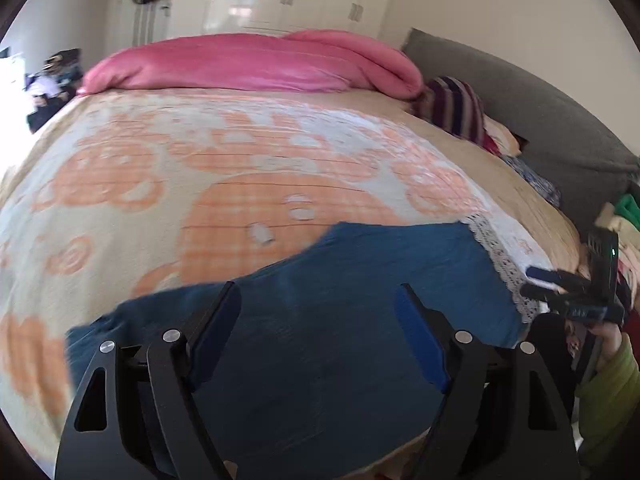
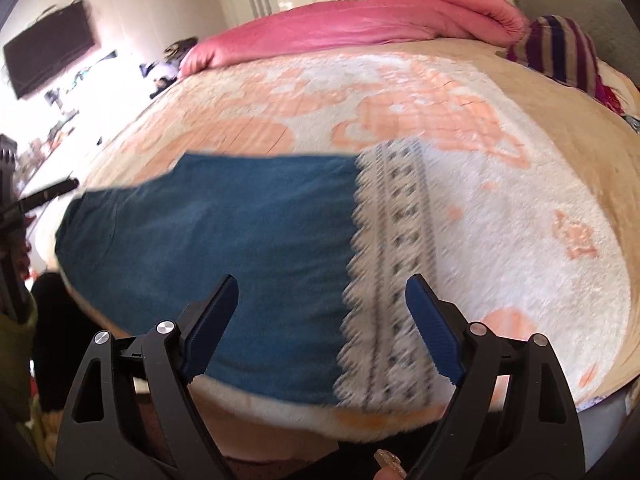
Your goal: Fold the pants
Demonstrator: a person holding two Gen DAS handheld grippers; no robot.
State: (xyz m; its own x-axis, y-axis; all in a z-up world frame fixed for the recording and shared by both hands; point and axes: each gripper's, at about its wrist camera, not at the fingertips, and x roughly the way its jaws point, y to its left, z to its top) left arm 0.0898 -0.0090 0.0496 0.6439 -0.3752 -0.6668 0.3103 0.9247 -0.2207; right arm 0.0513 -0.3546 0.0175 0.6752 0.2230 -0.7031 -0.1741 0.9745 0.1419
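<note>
The blue pants (image 2: 208,232) are lying flat on the near edge of the bed's orange-patterned blanket (image 2: 500,216). I am holding my left tongs (image 1: 318,336) and right tongs (image 2: 322,320) released above them, gripping nothing.

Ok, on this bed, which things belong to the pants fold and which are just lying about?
For the job:
blue pants
left gripper, open
right gripper, open

Just lying about:
pink duvet
striped pillow
patterned bedspread
lace-edged cloth, beside the pants
</note>
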